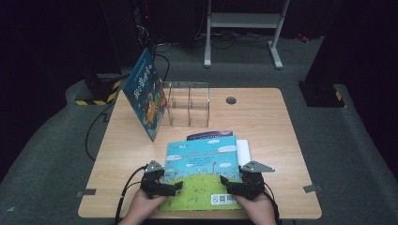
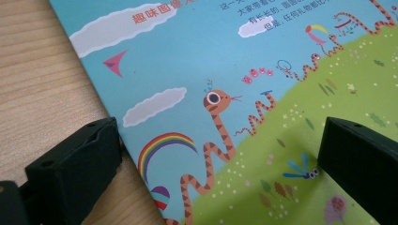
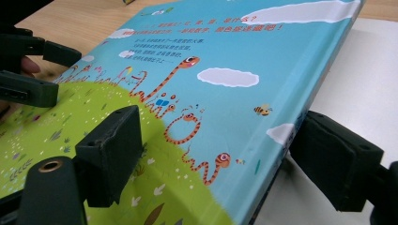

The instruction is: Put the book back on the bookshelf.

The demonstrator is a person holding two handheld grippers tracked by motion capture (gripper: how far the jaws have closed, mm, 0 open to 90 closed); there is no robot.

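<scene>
Two hands low at the near table edge — left gripper [image 1: 174, 186] and right gripper [image 1: 225, 182] both wide open astride the picture book's [image 1: 202, 168] side edges, gripping nothing.

High view overhead, looking down; gripper views close, low; all share book [image 1: 202, 171] cover

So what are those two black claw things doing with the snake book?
A person holds a hand-held gripper in each hand at the near end of the picture book, which lies flat on the wooden table. The left hand-held gripper straddles the book's left edge and the right hand-held gripper its right edge, both with jaws open. Another book leans against a clear rack farther back.
</scene>
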